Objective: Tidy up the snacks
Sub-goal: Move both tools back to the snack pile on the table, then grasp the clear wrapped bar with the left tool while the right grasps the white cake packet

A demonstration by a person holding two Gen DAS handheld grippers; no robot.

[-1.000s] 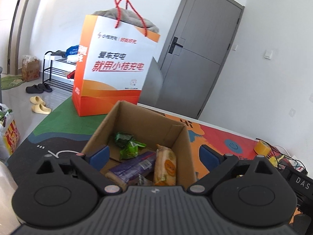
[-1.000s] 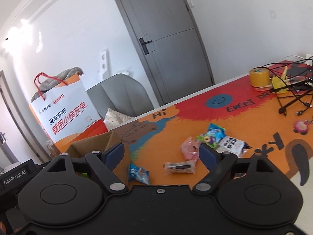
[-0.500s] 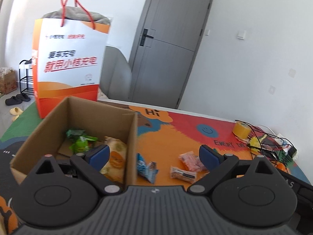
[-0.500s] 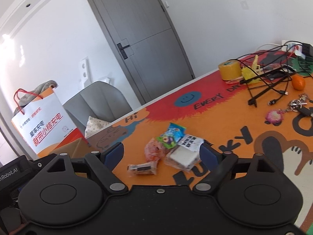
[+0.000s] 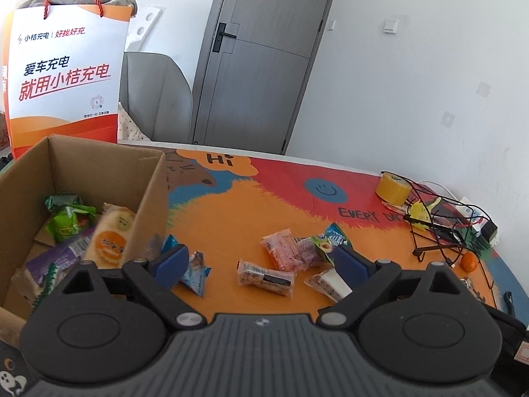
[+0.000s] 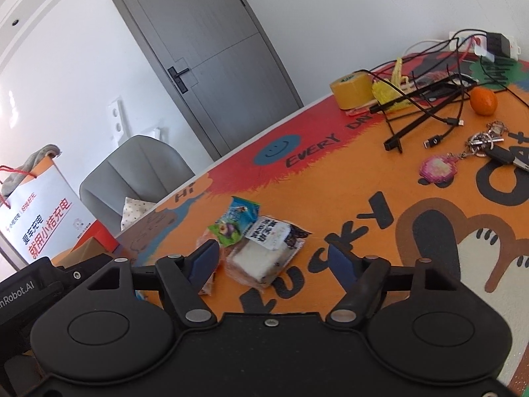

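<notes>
Orange tangerine [image 6: 483, 100] clearer from right wrist

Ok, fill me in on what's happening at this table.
A person holding a two-finger gripper in each hand is sorting snacks into an open brown cardboard box, which already holds several packets. Loose wrapped snacks lie on the orange cartoon-print table mat. The right gripper hangs over a clear-wrapped white sandwich cake; its jaws have just been closing but hold nothing yet. The left gripper is open and empty above a clear-wrapped brown snack bar.
</notes>
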